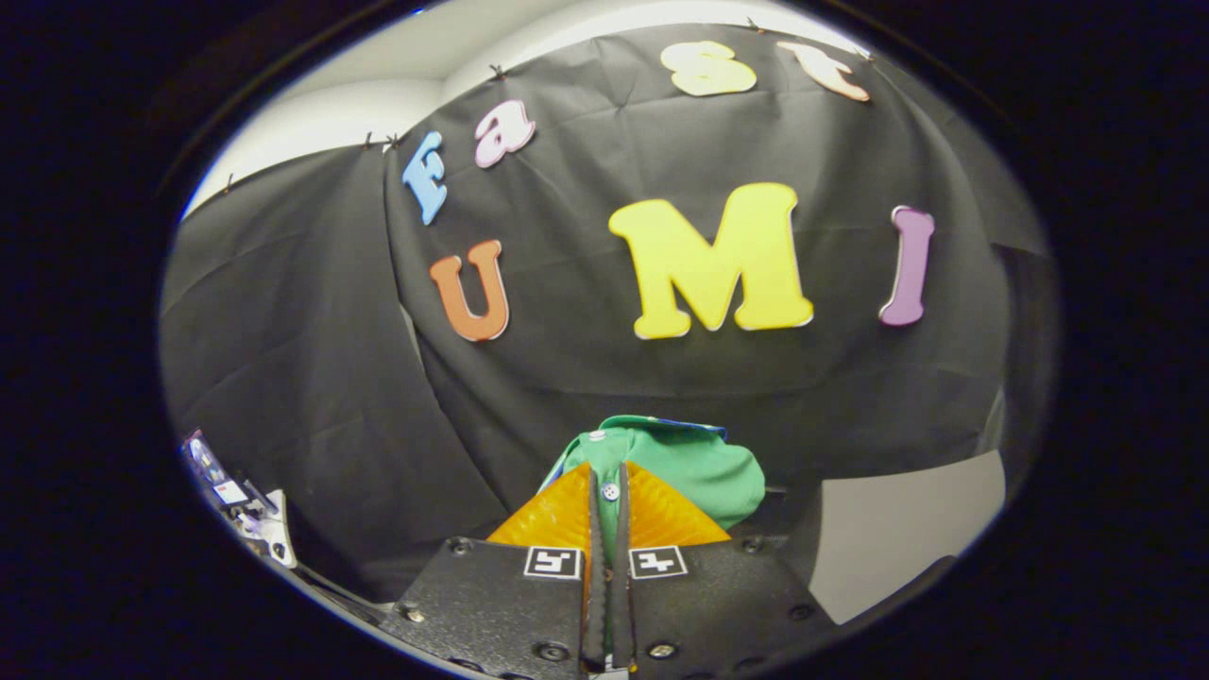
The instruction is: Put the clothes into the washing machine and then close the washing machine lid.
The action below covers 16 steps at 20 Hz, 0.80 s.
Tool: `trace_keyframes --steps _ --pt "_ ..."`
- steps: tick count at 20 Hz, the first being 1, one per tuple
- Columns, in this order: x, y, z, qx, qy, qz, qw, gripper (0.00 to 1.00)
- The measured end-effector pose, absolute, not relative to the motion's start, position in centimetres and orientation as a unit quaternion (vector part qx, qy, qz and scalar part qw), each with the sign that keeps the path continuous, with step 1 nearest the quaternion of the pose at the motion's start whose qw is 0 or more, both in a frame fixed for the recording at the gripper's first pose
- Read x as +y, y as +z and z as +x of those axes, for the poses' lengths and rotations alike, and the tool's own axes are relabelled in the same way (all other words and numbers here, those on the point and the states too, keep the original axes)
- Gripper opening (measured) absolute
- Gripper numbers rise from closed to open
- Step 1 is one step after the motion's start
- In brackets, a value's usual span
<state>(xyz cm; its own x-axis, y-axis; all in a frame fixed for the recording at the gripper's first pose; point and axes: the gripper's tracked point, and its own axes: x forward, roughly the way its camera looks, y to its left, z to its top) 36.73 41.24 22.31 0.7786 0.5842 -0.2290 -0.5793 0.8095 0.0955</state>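
Note:
My gripper is shut on a green garment with white buttons. The two orange fingers press together on a fold of the cloth, and one button sits right in the narrow slit between them. The rest of the garment bunches up just beyond the fingertips, lifted in the air in front of the black cloth wall. A thin blue edge shows along the garment's top.
A pale flat surface lies low to the right of the fingers. Far to the left, low down, sits a small white and blue device. The black cloth wall stands close ahead.

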Motion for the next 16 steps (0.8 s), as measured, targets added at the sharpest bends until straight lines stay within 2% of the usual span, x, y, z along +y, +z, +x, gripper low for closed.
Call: trace_keyframes --steps 8,16 --pt "47.6 10.9 41.3 0.221 0.313 -0.003 0.924 0.06" --pt "49.3 -0.2 45.5 0.293 0.278 -0.037 0.914 0.06"
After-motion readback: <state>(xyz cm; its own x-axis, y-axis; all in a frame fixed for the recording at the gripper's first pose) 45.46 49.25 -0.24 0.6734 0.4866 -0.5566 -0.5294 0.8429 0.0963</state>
